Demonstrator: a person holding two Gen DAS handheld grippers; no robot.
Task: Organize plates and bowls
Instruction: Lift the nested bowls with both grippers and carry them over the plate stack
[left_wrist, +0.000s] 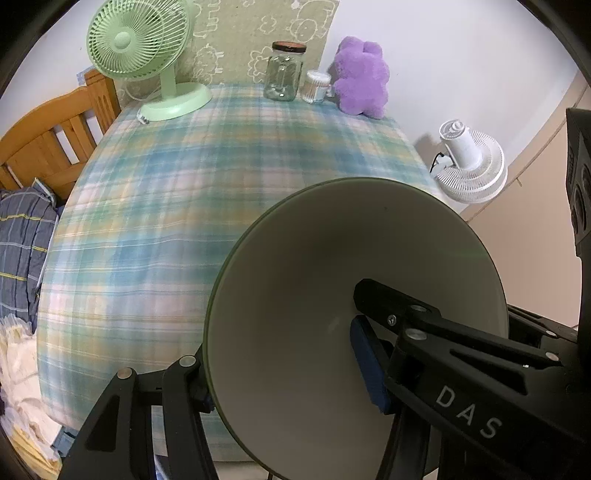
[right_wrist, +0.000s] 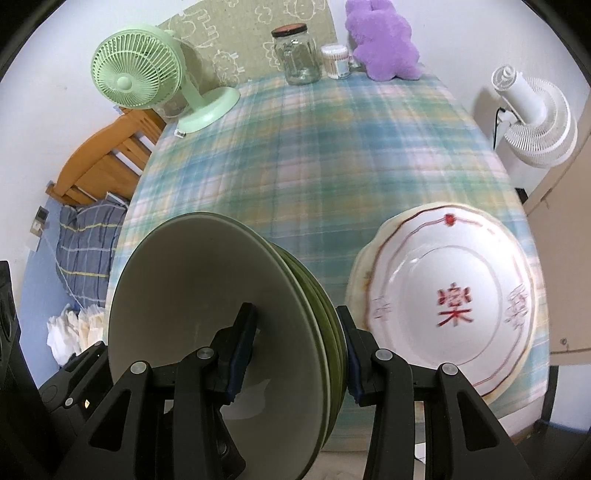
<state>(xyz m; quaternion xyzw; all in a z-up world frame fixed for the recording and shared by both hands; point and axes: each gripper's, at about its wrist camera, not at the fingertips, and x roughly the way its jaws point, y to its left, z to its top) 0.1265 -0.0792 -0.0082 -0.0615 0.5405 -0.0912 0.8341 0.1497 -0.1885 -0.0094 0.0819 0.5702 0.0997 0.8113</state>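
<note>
In the left wrist view my left gripper (left_wrist: 280, 365) is shut on the rim of a green bowl (left_wrist: 332, 280) with a pale inside, held on edge above the near side of the plaid table (left_wrist: 192, 192). In the right wrist view my right gripper (right_wrist: 299, 347) is shut on a stack of green bowls (right_wrist: 221, 314), also on edge, its pads on either side of the stack. To the right of it a white plate (right_wrist: 450, 306) with red characters and a wavy rim lies near the table's front right edge.
At the back of the table stand a green fan (left_wrist: 147, 55), a glass jar (left_wrist: 284, 72), a cotton swab box (left_wrist: 317, 86) and a purple plush toy (left_wrist: 364, 77). A white fan (left_wrist: 469, 162) stands off the right side. A wooden bed frame (left_wrist: 48, 136) and bedding lie left.
</note>
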